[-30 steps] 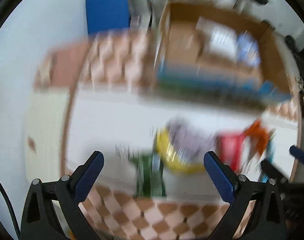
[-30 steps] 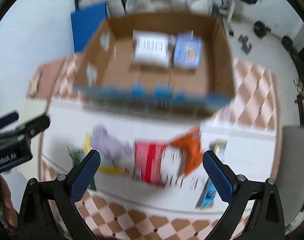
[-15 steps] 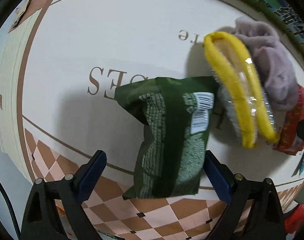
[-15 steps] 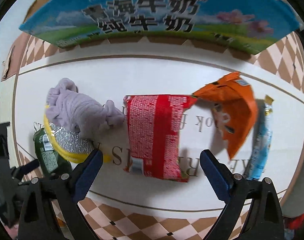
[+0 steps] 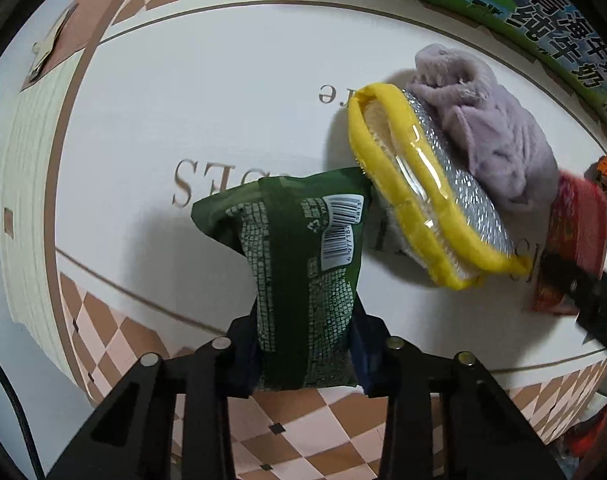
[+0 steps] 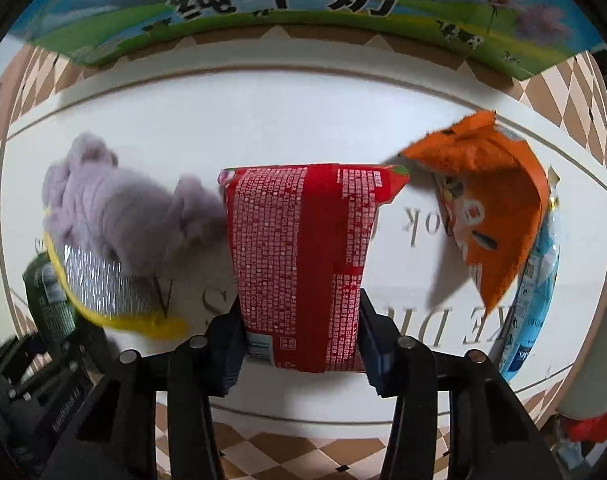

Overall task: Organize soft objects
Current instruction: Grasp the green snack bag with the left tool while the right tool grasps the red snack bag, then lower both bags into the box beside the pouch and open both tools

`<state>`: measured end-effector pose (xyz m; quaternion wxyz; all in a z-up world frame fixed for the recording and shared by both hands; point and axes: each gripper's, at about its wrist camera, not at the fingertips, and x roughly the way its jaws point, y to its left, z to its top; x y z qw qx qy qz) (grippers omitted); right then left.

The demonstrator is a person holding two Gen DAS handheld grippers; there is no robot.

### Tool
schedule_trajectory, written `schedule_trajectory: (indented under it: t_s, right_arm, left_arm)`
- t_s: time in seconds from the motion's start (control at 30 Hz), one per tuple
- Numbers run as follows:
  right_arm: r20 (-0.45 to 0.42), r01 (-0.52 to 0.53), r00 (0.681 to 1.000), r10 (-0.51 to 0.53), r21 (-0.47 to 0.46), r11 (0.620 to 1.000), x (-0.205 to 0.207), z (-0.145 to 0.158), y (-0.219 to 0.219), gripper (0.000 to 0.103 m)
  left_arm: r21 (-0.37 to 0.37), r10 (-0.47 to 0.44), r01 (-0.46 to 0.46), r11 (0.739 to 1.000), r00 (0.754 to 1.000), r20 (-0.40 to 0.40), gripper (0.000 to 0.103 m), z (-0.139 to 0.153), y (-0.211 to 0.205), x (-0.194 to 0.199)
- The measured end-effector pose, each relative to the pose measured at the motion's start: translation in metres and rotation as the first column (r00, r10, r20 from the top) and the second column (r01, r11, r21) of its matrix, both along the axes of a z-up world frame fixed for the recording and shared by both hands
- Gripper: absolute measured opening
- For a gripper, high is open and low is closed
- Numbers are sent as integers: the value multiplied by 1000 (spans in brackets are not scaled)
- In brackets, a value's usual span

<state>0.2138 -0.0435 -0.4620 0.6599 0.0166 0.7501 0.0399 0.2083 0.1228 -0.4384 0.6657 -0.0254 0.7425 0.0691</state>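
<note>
In the left wrist view my left gripper (image 5: 305,354) is shut on the near end of a dark green snack bag (image 5: 299,264) lying on the white mat (image 5: 183,100). Beside it lie a yellow-rimmed scrubber pack (image 5: 427,196) and a lilac plush cloth (image 5: 495,128). In the right wrist view my right gripper (image 6: 301,354) is shut on the near end of a red snack bag (image 6: 303,256). The lilac cloth (image 6: 119,216) lies to its left. An orange bag (image 6: 491,200) and a light blue packet (image 6: 535,296) lie to its right.
A printed milk carton box (image 6: 303,4) stands at the far edge of the mat; it also shows in the left wrist view (image 5: 543,12). The mat lies on a brown checkered cloth (image 5: 303,432). My left gripper's body shows at the lower left of the right wrist view (image 6: 35,384).
Both grippers came down close to the mat and shut: the left on the green bag, the right on the red bag. Half a second ago both were open around them.
</note>
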Motion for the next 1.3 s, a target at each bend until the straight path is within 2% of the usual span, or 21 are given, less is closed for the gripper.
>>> schedule_trajectory:
  t_s: [0.17, 0.3, 0.37, 0.43, 0.53, 0.63, 0.7, 0.77, 0.87, 0.9, 1.0, 1.07, 1.13, 1.23, 1.27, 1.3]
  right_arm:
    - [-23, -18, 1000, 19, 79, 997, -59, 14, 2, 47]
    - [-12, -16, 1000, 18, 159, 987, -94, 48, -12, 47]
    - [21, -10, 1000, 6, 196, 981, -108, 71, -19, 47]
    - [59, 0, 998, -14, 227, 974, -114, 98, -28, 47]
    - [103, 14, 994, -43, 268, 963, -109, 129, -43, 47]
    - [166, 21, 983, -77, 317, 948, -100, 178, -61, 47]
    - [199, 22, 976, -94, 338, 941, -69, 197, -84, 47]
    - [239, 20, 965, -105, 334, 942, -38, 205, -106, 47]
    - [264, 31, 957, -119, 312, 949, -6, 222, -110, 47]
    - [257, 38, 959, -121, 306, 951, 39, 206, -107, 47]
    - [254, 52, 960, -118, 252, 966, 79, 193, -110, 47]
    - [228, 64, 967, -116, 226, 972, 102, 158, -106, 47]
    - [198, 78, 973, -120, 206, 975, 111, 147, -101, 47]
    - [139, 98, 983, -123, 174, 980, 114, 110, -93, 47]
    - [118, 102, 986, -122, 159, 982, 110, 85, -95, 47]
    - [101, 104, 988, -120, 149, 983, 110, 79, -92, 47]
  left_arm:
    - [-35, -5, 6, 999, 1000, 11, 32, 29, -4, -33]
    - [-77, -17, 23, 997, 996, 84, 32, 71, -17, -46]
    - [-104, -23, 38, 994, 991, 135, 32, 96, -24, -46]
    - [-134, -32, 58, 989, 982, 186, 32, 130, -37, -32]
    - [-178, -57, 109, 978, 960, 273, 32, 187, -46, 14]
    - [-210, -85, 164, 964, 936, 341, 32, 225, -55, 48]
    - [-211, -101, 191, 959, 921, 375, 32, 249, -61, 78]
    - [-192, -121, 212, 958, 909, 399, 32, 260, -66, 115]
    - [-163, -126, 206, 965, 909, 398, 32, 258, -67, 174]
    - [-153, -128, 202, 967, 911, 393, 32, 258, -71, 192]
    - [-126, -144, 200, 972, 923, 357, 32, 239, -66, 243]
    - [-95, -159, 200, 975, 932, 326, 32, 222, -67, 271]
    - [-76, -174, 203, 976, 942, 288, 32, 203, -69, 294]
    - [-106, -167, 192, 976, 963, 209, 32, 172, -71, 320]
    - [-119, -166, 189, 975, 970, 178, 32, 161, -72, 327]
    - [-130, -164, 184, 974, 974, 155, 32, 153, -72, 333]
